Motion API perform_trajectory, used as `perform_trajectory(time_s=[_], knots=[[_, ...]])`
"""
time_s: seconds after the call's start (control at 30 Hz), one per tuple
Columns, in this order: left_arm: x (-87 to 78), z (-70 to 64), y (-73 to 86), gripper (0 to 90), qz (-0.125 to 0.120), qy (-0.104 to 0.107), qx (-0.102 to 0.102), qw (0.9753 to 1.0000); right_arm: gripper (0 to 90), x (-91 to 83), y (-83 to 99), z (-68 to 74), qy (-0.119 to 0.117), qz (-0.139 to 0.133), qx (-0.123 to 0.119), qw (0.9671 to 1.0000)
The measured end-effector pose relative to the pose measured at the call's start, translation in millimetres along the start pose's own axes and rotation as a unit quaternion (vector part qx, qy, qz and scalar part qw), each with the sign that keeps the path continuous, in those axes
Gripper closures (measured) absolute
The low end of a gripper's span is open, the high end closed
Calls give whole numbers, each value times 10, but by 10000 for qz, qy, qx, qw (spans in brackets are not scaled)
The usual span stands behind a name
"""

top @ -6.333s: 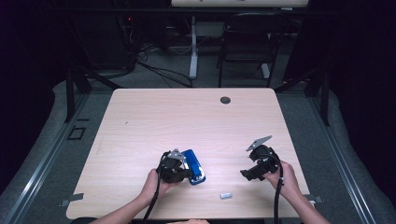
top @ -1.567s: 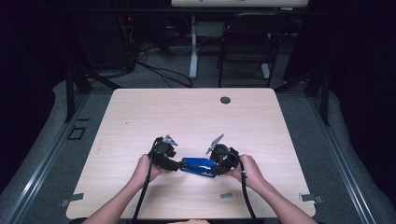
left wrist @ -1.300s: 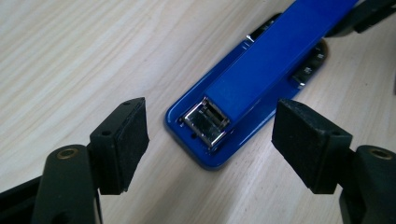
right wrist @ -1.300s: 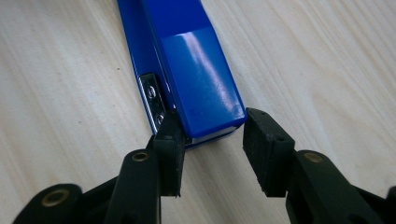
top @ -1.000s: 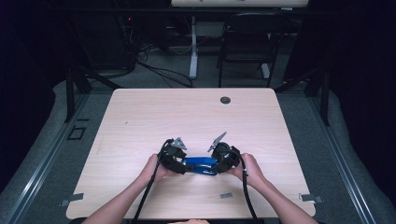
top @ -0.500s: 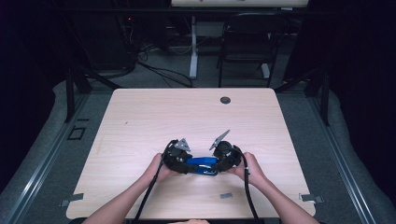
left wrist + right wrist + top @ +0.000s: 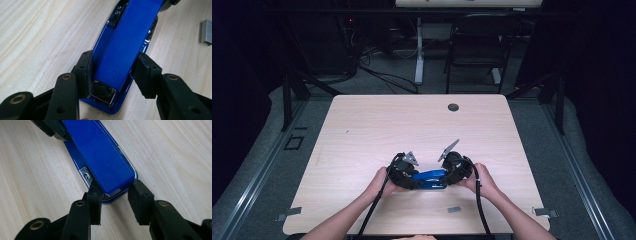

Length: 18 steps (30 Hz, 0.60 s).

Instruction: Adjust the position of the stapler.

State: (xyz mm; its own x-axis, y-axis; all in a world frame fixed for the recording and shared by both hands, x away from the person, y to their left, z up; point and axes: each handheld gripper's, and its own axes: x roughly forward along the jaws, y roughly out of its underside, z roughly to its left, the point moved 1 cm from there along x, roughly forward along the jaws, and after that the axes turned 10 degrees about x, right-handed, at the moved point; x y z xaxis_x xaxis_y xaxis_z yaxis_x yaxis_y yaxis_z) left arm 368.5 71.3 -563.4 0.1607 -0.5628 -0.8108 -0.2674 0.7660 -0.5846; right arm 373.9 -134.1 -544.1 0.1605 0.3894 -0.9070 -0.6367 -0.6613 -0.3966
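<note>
A blue stapler (image 7: 431, 177) lies flat on the table's near middle, between my two grippers. My left gripper (image 7: 412, 179) is at its left, hinge end. In the left gripper view its pads (image 7: 85, 72) press both sides of the stapler (image 7: 125, 37), so the left gripper (image 7: 113, 72) is shut on it. My right gripper (image 7: 447, 176) is at the other end. In the right gripper view the right gripper (image 7: 115, 195) has its jaws apart, flanking the rounded front tip of the stapler (image 7: 100, 152). I see no firm grip there.
A small strip of staples (image 7: 454, 209) lies near the front edge, also beside the stapler as the staple strip (image 7: 206, 32). A dark grommet (image 7: 453, 107) sits at the far edge of the wooden table (image 7: 377, 130). A chair (image 7: 477, 40) stands beyond it.
My left gripper has moved right and closed on the stapler's hinge end. The right gripper came from the table's right side to the front tip. The stapler now lies crosswise.
</note>
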Motion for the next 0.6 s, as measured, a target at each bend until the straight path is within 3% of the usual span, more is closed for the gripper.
perform_trajectory(time_s=[0.5,0.57,0.6], knots=[[4,-33,-17,533,47,48,28,10000,467,-62,22,-61,106,-28,103,9999],[24,-29,-48,443,61,73,38,9999,435,-75,26,-72,97,-44,127,9999],[36,-33,-65,443,76,69,51,9999,408,-93,30,-82,112,21,116,9999]])
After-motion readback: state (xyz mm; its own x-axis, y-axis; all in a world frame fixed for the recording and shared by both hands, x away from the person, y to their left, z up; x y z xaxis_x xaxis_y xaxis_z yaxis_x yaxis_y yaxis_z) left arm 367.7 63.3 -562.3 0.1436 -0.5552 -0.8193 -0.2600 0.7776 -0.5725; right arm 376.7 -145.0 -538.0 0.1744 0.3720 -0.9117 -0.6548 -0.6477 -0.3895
